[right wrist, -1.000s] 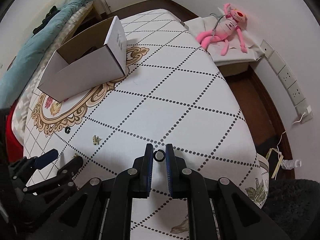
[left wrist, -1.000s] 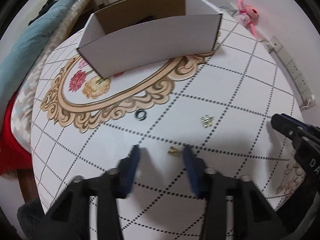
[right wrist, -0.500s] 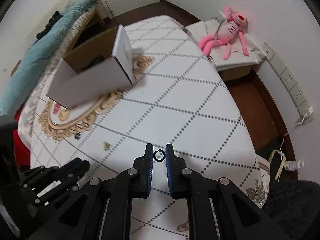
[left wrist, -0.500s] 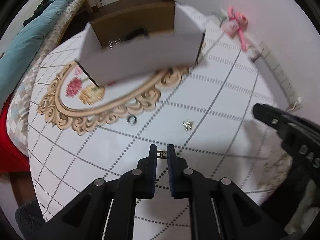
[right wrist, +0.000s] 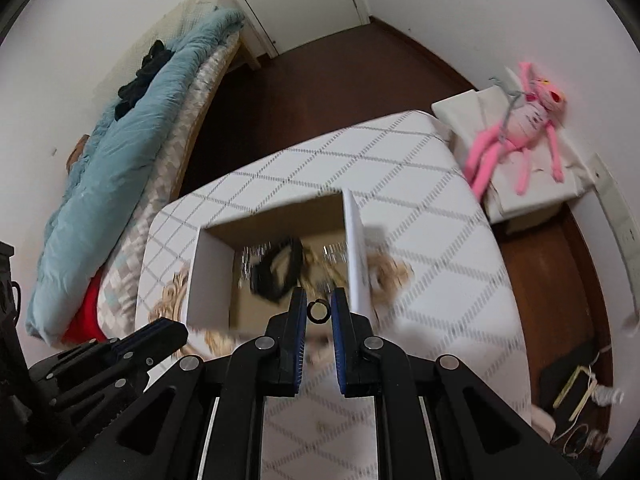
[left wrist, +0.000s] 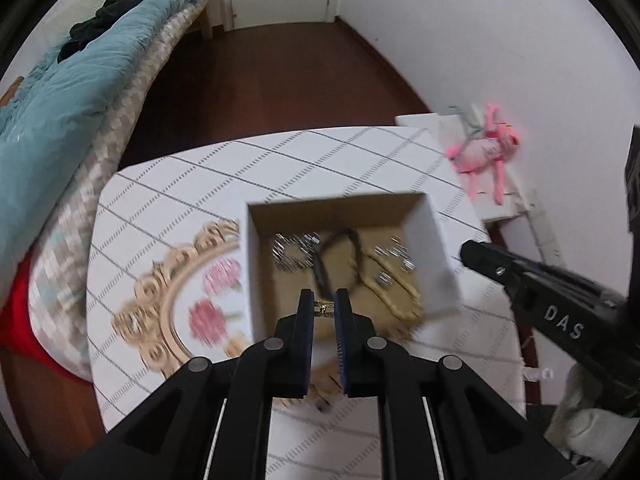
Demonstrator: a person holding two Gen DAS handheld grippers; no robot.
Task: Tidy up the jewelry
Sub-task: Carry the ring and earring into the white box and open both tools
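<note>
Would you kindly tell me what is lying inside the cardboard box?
Inside the cardboard box: a black cord loop, silvery sparkly pieces and gold chains, all blurred. The left tool covers part of the floor.

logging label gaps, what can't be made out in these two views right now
- Jewelry in the cardboard box: motion blur in both views smears it; only a black loop reads.
- Gold piece in the left gripper: too small to identify.
- Right gripper holds a dark ring; table beneath it is blurred.
- Left view: right gripper's tips cut off.
</note>
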